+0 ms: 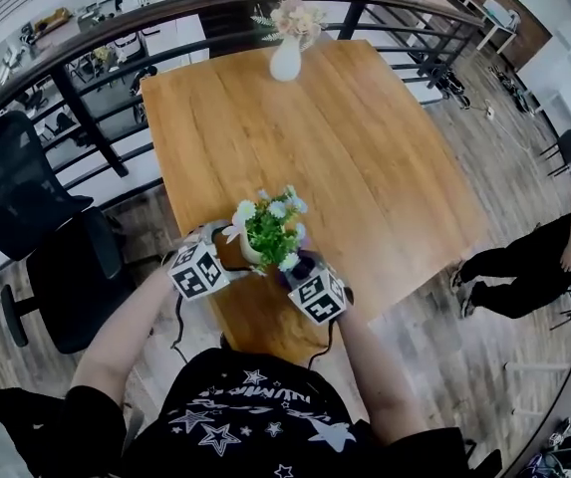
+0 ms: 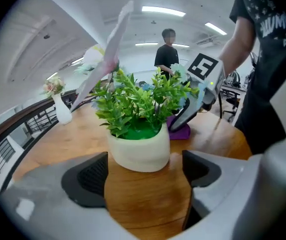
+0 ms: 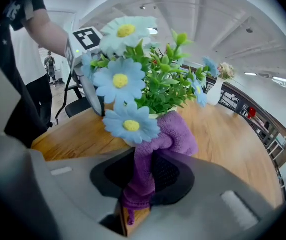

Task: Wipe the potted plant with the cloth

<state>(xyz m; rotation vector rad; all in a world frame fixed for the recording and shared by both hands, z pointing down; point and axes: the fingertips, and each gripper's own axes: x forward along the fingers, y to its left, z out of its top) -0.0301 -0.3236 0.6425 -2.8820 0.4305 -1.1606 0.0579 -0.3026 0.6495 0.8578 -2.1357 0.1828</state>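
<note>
The potted plant, green leaves with pale blue daisies in a cream pot, stands near the table's front edge. My left gripper is at its left side, open; in the left gripper view the pot sits just ahead between the two dark pads, and neither pad presses on it. My right gripper is at the plant's right side, shut on the purple cloth. The cloth's free end lies bunched against the pot under a daisy. The same cloth shows behind the pot.
The wooden table stretches away beyond the plant. A white vase of flowers stands at its far edge by a railing. Black office chairs stand left of the table. A person is on the floor at the right.
</note>
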